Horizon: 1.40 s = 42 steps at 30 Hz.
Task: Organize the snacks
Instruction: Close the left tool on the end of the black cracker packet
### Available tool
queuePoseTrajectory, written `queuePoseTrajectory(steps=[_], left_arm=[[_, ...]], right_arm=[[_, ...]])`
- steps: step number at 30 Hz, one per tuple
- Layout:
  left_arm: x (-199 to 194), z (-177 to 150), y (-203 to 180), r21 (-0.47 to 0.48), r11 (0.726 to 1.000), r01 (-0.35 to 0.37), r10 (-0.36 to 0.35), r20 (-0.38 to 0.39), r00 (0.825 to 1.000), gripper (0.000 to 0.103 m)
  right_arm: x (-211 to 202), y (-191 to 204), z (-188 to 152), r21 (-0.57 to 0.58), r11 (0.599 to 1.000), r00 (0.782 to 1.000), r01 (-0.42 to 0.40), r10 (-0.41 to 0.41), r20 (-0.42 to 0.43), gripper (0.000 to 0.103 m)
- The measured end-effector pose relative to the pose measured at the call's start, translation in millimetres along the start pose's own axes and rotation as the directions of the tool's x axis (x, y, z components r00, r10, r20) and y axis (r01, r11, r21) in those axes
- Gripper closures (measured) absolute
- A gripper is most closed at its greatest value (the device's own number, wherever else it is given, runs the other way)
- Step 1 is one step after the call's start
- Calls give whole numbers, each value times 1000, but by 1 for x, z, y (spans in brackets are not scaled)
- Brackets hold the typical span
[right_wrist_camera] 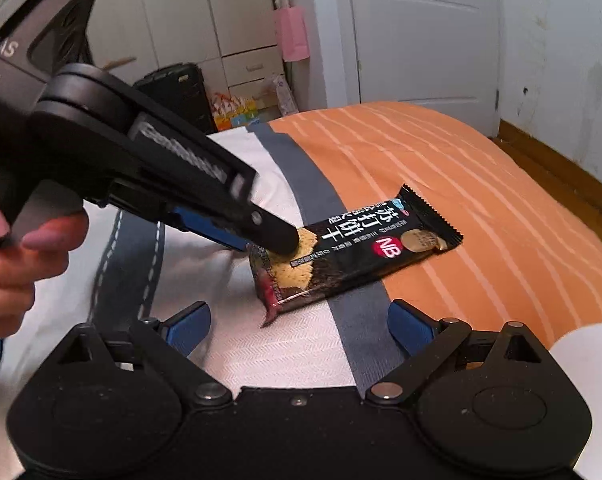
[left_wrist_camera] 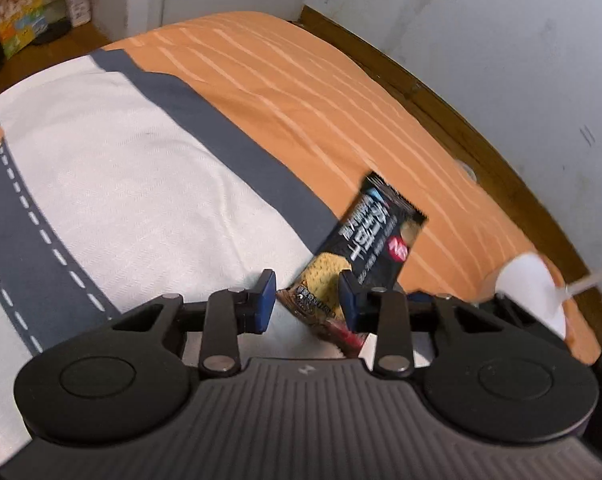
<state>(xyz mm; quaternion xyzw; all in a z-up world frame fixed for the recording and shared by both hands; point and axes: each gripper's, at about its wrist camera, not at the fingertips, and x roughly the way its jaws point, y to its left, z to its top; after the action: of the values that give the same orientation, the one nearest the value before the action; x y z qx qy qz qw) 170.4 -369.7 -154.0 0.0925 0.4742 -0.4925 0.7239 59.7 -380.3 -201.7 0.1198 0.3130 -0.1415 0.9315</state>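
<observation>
Now our left gripper [left_wrist_camera: 307,300] straddles the cracker packet [left_wrist_camera: 365,248] unclenched on the bedspread [left_wrist_camera: 301,92]; our right gripper [right_wrist_camera: 299,326] hangs spread wide, holding nothing.

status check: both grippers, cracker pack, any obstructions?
Left gripper open, straddling the near end of the cracker pack. Right gripper open, empty, short of it. Pack flat on bedspread. No obstructions.
</observation>
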Motion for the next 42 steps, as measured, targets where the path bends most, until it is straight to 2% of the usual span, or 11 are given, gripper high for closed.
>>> queuePoseTrajectory(steps=[4, 9, 14, 18, 21, 26, 31, 32, 33, 37, 42], left_arm=[[3, -7, -3, -28, 991, 130, -131, -61, 989, 71], [1, -10, -2, -47, 982, 181, -185, -103, 977, 71], [3, -17, -2, -101, 969, 225, -236, -111, 965, 72], [-6, -25, -11, -63, 978, 199, -205, -104, 973, 72], [-8, -25, -7, -79, 978, 192, -200, -104, 974, 71], [-18, -27, 6, -111, 990, 92, -95, -18, 995, 68], [-11, -29, 15, -125, 983, 135, -135, 8, 991, 70], [-10, -30, 15, -122, 980, 156, -155, 12, 988, 70], [-9, -31, 13, -124, 976, 179, -179, 14, 984, 70], [-18, -36, -1, -74, 989, 130, -128, 33, 991, 70], [-35, -38, -9, -86, 989, 118, -117, 16, 993, 69]], right_arm=[[0, 0, 4, -6, 1000, 1000, 2, -2, -1, 3], [-3, -5, 4, 4, 1000, 1000, -8, 8, 8, 3], [-4, 8, -3, -79, 996, 999, 37, -36, 15, 8], [-7, 12, -6, -109, 993, 998, 53, -51, 19, 14], [-12, 12, -7, -131, 991, 999, 40, -39, 12, 17], [-18, 4, -12, -130, 991, 1000, 4, -3, 9, 19], [-16, -3, -12, -105, 995, 1000, 1, 1, 20, 18], [-17, 0, -12, -106, 994, 1000, 8, -5, 25, 19], [-17, 1, -10, -107, 994, 999, 22, -19, 32, 26], [-19, 0, -6, -113, 993, 999, 37, -35, 21, 35], [-30, 5, 6, -101, 995, 1000, 19, -21, -23, 36]])
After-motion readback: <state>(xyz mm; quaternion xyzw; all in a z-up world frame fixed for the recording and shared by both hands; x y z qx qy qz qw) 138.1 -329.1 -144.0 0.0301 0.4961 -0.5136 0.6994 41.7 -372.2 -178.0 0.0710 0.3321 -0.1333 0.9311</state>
